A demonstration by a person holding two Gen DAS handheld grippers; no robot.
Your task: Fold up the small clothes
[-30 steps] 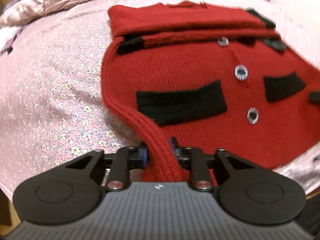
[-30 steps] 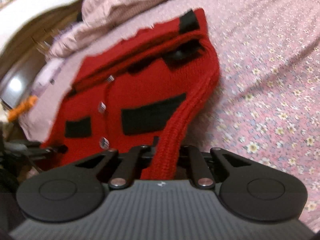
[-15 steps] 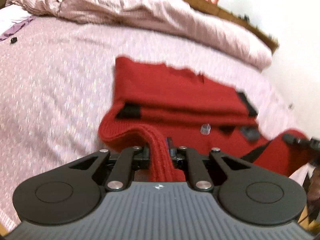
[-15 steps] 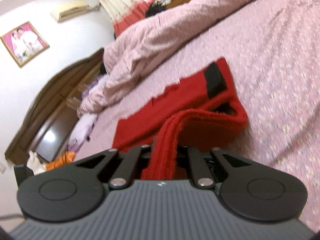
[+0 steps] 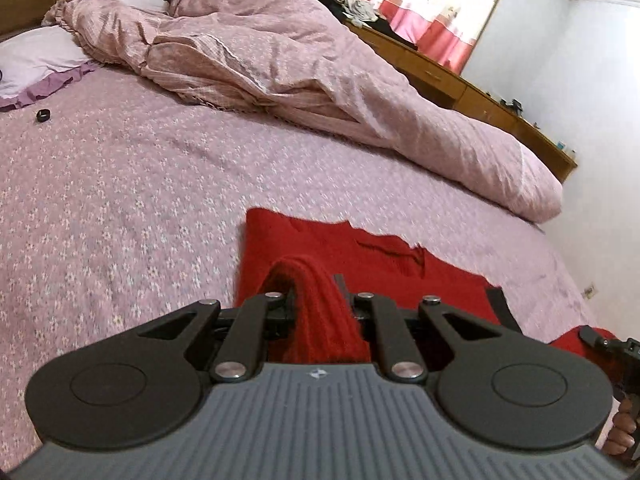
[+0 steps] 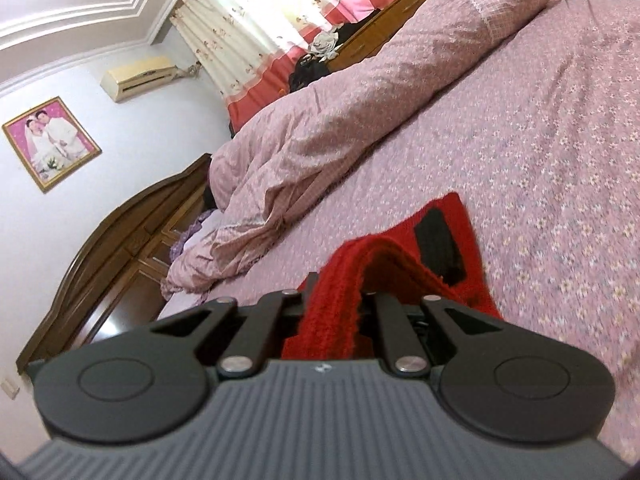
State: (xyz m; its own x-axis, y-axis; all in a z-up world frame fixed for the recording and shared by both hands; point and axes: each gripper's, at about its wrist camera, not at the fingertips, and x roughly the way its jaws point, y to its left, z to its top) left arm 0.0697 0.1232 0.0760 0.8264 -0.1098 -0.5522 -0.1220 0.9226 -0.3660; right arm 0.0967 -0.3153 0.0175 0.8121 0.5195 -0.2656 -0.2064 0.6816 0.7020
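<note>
Left wrist view: the red cardigan lies just ahead — its hem is clamped by the left gripper and the right gripper alike.

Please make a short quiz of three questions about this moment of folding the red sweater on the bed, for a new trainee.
1. True or false: the left gripper is open and holds nothing.
2. The red sweater lies on: A) a wooden table, B) the floral bedsheet, C) the pink duvet.
3. Fill in: the right gripper is shut on the sweater's ribbed ____.

Key
1. False: it is shut on a ribbed edge of the sweater.
2. B
3. edge
</note>
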